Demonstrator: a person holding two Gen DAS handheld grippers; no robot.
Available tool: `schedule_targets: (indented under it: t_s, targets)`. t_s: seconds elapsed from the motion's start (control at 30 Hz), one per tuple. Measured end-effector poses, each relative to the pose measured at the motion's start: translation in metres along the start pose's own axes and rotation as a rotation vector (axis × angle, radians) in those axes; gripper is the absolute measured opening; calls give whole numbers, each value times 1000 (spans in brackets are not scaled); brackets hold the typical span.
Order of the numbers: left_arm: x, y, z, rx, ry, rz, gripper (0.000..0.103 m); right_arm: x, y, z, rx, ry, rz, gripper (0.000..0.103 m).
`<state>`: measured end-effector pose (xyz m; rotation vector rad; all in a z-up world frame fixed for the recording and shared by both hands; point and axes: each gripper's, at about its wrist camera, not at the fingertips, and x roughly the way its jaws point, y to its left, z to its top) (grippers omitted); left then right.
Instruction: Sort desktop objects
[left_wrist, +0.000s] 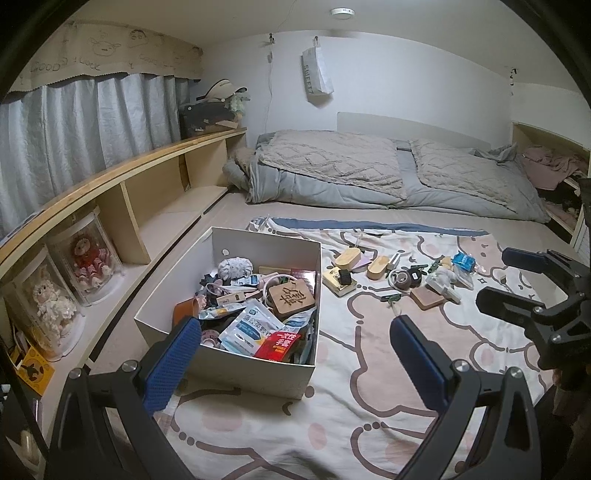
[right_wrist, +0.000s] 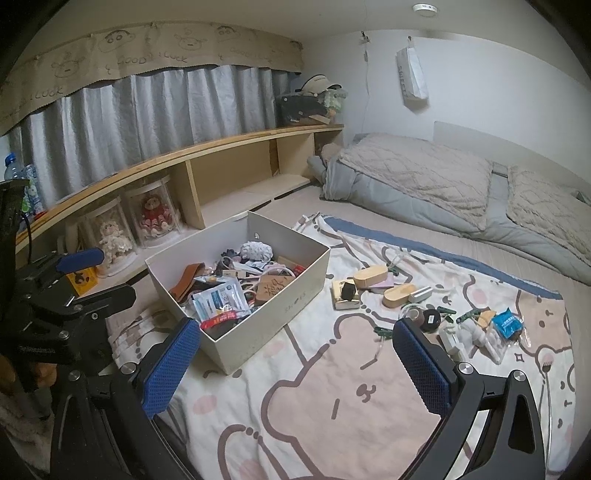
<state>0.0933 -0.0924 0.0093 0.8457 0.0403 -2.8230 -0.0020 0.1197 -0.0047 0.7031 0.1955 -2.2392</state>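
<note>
A white cardboard box (left_wrist: 251, 373) (right_wrist: 291, 299) holds several small items: packets, a wooden plaque (left_wrist: 291, 299), a brown strap (right_wrist: 188, 278). To its right, loose objects lie scattered on a cartoon blanket (left_wrist: 369, 387) (right_wrist: 332, 387): two oval wooden cases (left_wrist: 351, 256) (right_wrist: 371, 277), a blue packet (left_wrist: 463, 261) (right_wrist: 508, 323), a dark tape roll (right_wrist: 430, 317), a square wooden block (left_wrist: 426, 297). My left gripper (left_wrist: 295, 350) (right_wrist: 99, 277) hovers open near the box's front. My right gripper (right_wrist: 295, 358) (left_wrist: 506, 280) hangs open over the blanket, short of the loose pile. Neither holds anything.
A long wooden shelf (left_wrist: 122, 173) (right_wrist: 229, 147) runs along the left under grey curtains, with two clear doll cases (left_wrist: 85, 258) (right_wrist: 151, 218) in it. A folded grey duvet (left_wrist: 369, 173) (right_wrist: 443, 181) lies at the far end of the bed.
</note>
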Motion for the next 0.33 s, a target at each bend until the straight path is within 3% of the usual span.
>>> schedule_targets:
  t_s: [0.33]
  targets:
    - [1,1,2,3,0,4,103,2,-2,0,4,4,-1,103]
